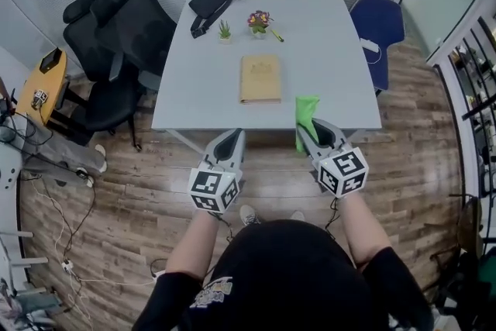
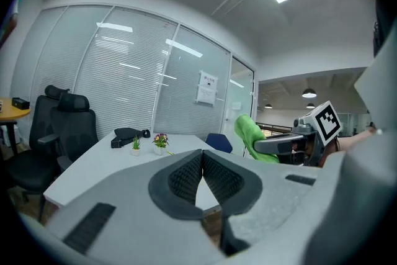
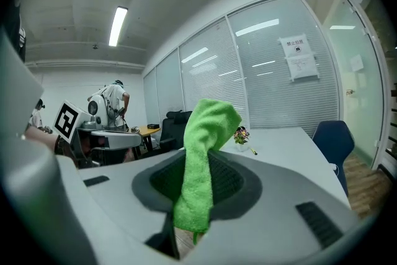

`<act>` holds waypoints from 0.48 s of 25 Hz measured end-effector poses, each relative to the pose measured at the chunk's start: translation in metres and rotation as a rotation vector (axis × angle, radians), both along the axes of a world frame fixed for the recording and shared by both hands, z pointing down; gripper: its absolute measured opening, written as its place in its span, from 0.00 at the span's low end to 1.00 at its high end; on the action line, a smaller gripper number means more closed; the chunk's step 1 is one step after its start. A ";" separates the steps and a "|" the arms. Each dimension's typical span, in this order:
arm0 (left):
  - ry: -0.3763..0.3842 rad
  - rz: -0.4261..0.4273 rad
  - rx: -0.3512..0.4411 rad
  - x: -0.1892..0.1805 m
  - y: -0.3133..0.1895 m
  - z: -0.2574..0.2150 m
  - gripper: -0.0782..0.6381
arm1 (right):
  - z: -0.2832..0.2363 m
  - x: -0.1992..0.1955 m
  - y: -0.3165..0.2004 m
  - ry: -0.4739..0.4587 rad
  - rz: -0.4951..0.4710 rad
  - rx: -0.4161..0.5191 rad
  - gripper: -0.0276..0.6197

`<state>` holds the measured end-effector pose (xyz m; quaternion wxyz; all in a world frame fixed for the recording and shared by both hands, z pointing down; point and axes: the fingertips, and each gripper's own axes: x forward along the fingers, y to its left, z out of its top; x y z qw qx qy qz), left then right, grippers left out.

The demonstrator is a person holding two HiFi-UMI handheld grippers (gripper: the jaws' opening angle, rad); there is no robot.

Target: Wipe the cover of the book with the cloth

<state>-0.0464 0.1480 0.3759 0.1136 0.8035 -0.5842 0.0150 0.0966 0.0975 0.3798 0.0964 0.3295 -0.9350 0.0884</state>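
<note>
Head view: the book [image 1: 260, 78] lies flat on the table [image 1: 325, 19], my left claw [image 1: 231, 137] and right claw [image 1: 314, 132] apart from it at the near edge. Left gripper view: left claw pressed together, empty. Right gripper view: right claw pinches the green cloth [image 3: 208, 127] (its top flopped over).

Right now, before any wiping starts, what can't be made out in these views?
Print on the book cover: too small in the head view; neither gripper view shows the book.
Pad contact of the right gripper: covered by the green cloth in its own view.
Text of the notice: too small, right gripper view.
</note>
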 end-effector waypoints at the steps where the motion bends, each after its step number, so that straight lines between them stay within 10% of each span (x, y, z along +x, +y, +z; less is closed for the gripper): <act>1: 0.004 -0.010 -0.003 0.007 0.003 -0.001 0.12 | -0.001 0.005 0.002 0.001 -0.016 0.000 0.19; 12: -0.021 -0.095 -0.030 0.063 0.033 0.006 0.12 | 0.009 0.042 0.019 -0.025 -0.131 -0.028 0.19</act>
